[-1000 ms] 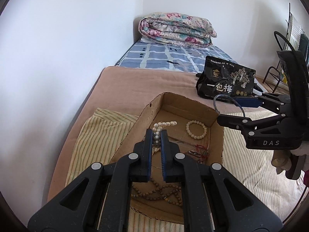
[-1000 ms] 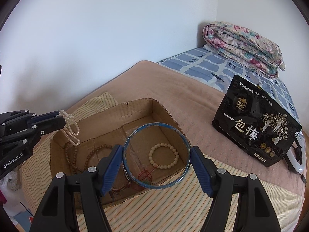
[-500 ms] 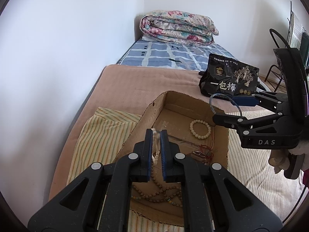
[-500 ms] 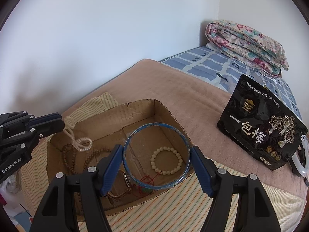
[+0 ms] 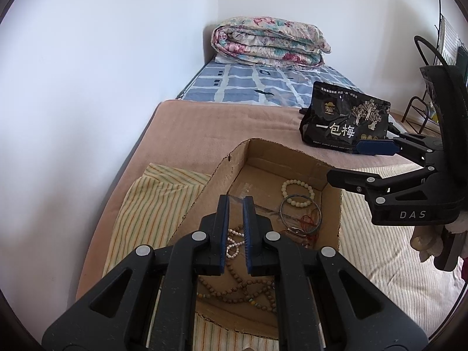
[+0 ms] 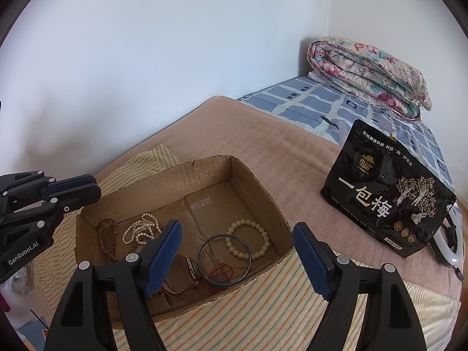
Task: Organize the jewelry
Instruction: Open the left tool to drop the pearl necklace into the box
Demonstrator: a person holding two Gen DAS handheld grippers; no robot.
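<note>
A: Left gripper hung over the cardboard box's nine o'clock rim, jaws pinched together, nothing between them. The pearl strand lay below on the floor, beside the brown bead necklace.

B: And the right gripper?

A: At six o'clock, jaws opening, nothing between them. The blue bangle lay flat inside, overlapping red cord, touching the cream bead bracelet.

B: So everything was in the box?

A: Looked that way. Low walls, free floor toward twelve o'clock. The black snack pouch stood well apart at three o'clock.
</note>
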